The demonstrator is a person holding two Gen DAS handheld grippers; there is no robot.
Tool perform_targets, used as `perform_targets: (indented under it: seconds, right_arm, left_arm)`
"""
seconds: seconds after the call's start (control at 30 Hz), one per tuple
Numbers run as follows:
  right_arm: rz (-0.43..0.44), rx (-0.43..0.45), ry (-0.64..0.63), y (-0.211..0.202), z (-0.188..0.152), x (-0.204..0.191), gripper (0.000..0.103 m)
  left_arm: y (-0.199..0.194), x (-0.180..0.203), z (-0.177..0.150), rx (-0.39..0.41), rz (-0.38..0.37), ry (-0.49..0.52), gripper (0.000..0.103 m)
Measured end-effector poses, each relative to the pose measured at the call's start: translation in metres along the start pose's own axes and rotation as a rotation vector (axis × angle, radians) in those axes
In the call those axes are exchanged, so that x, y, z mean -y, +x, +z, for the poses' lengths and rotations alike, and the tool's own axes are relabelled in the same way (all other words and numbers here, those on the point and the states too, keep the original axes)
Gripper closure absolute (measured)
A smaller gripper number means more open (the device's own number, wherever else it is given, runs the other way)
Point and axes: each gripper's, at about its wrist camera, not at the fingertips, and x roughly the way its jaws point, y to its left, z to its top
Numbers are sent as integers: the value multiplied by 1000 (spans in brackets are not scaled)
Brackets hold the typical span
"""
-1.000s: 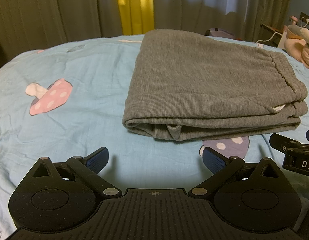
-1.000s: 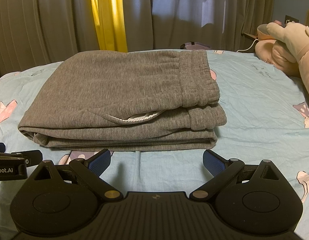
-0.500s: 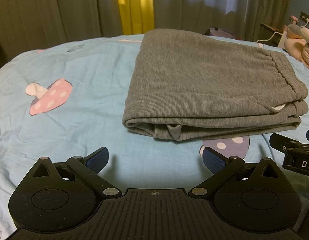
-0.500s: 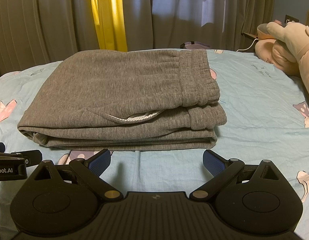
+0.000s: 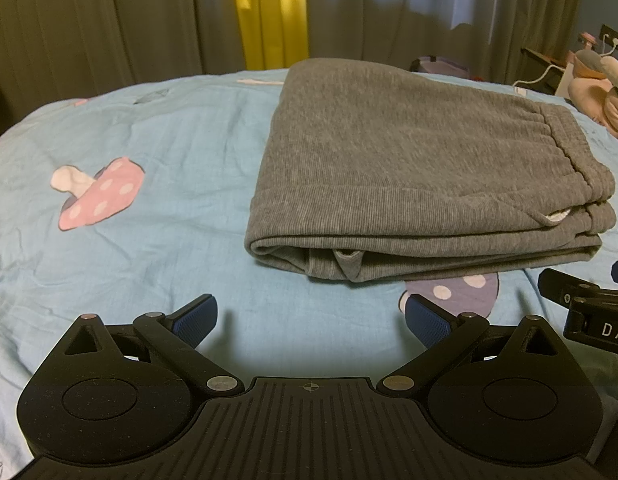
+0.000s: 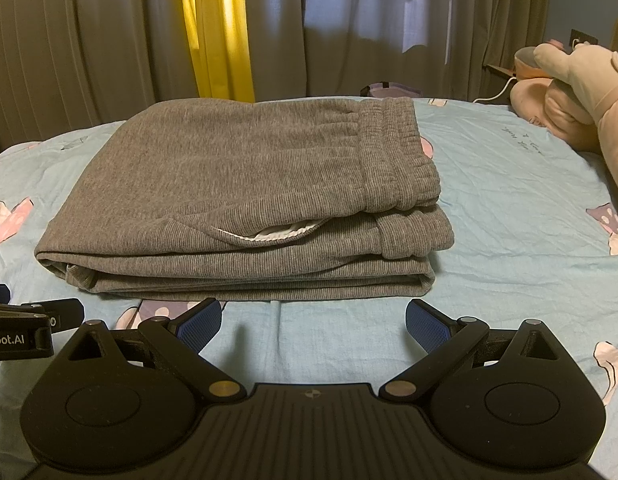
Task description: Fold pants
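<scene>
The grey ribbed-knit pants [image 5: 409, 168] lie folded into a flat, layered rectangle on the light blue bed sheet printed with mushrooms [image 5: 157, 208]. Their elastic waistband [image 6: 393, 156] sits on top at the right end, and a sliver of white pocket lining [image 6: 277, 234] shows under the top layer along the near edge. At the near left corner a small folded flap of fabric [image 5: 347, 260] pokes out between the layers.

The left gripper [image 5: 311, 320] hangs just in front of the bundle's near left corner, its jaws spread wide and holding nothing, blue pads clear of the cloth. The right gripper [image 6: 313, 322] faces the middle of the near edge, jaws likewise wide apart and empty; its pads seem just short of the fabric, though the fisheye makes that gap hard to judge.

Behind the bed hang grey curtains [image 6: 89, 40] with a yellow strip [image 6: 217, 28] between them. A pink plush toy [image 6: 569, 92] rests at the right side of the bed.
</scene>
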Motion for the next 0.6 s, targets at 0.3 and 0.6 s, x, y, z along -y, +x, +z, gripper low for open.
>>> perform_targets:
  seconds: [0.3,0.6]
  right_arm:
    - [0,0,0,0,0,0,4]
    - [-1,-1,-1,0,-2,0,4]
  left_arm:
    - [-1,0,0,0,-3,-1,0]
    - [-1,0,1,2,-4,0,0]
